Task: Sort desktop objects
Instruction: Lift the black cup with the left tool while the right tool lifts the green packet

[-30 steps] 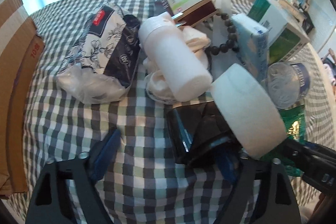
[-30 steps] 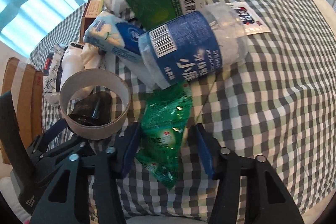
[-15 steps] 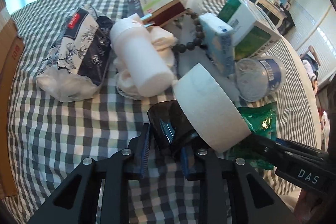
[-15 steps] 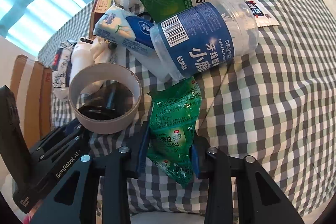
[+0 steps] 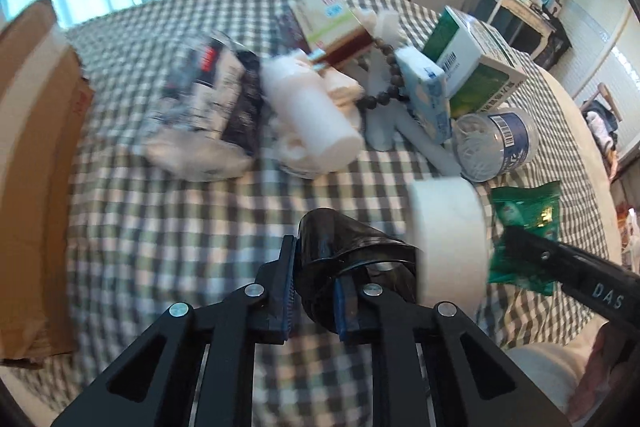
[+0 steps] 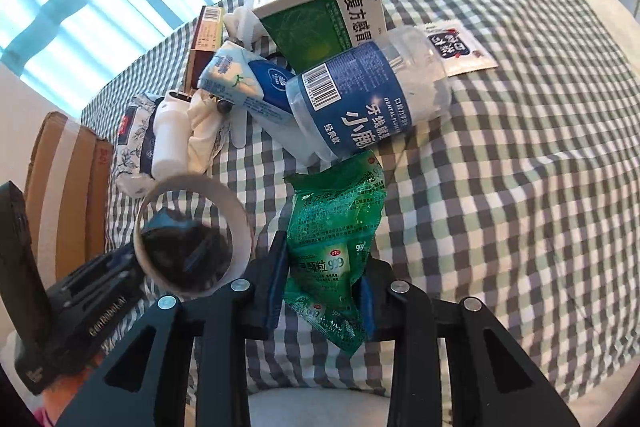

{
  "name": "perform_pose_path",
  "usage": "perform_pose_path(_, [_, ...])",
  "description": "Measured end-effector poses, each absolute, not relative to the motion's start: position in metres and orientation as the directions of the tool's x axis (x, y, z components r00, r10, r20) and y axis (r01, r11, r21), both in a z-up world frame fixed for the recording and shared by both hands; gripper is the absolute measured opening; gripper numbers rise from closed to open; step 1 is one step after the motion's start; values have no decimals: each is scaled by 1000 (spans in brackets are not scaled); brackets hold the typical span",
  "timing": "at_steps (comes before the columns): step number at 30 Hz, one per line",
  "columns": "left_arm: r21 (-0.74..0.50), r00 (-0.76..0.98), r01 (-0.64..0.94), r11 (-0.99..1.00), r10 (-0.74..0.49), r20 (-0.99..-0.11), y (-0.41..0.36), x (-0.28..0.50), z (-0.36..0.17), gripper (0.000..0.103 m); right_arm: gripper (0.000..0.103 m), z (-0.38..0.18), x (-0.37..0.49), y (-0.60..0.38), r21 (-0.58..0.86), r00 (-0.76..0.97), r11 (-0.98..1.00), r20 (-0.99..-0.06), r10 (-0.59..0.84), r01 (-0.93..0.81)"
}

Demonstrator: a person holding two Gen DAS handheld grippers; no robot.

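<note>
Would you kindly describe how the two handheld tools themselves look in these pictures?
Both match: the left tool and the right tool have matte black angular linkage arms with triangular cut-outs, silver round pivot screws, and blue ribbed pads inside the fingertips. White lettering marks each black body, seen from the other's camera. No cables show.

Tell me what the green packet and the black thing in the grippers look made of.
Crinkled green sachet: thin glossy plastic film, judging by creases and glints. Shiny black folded object: probably smooth plastic or glossy film, with sharp highlights; its exact material is unclear.
</note>
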State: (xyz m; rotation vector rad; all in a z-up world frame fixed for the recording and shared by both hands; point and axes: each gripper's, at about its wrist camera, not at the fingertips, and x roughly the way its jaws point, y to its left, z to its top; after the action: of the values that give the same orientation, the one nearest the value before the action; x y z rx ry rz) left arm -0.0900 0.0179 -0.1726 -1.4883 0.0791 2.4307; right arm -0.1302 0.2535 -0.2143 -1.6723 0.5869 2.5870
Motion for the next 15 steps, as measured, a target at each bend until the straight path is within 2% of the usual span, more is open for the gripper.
perform_pose_path(6, [-85, -485, -235, -968, 193, -853, -2, -77, -146, 16, 30, -192, -114, 253, 285, -471, -940, -866, -168, -189])
perform_pose_path(8, [-85, -498, -231, -969, 193, -846, 23, -86, -136, 16, 30, -182, -109, 253, 282, -487, -943, -858, -164, -179])
perform_pose_path(15, [-108, -541, -240, -965, 225, -810, 34, -86, -97, 16, 30, -148, -91, 238, 283, -534, -951, -827, -177, -122])
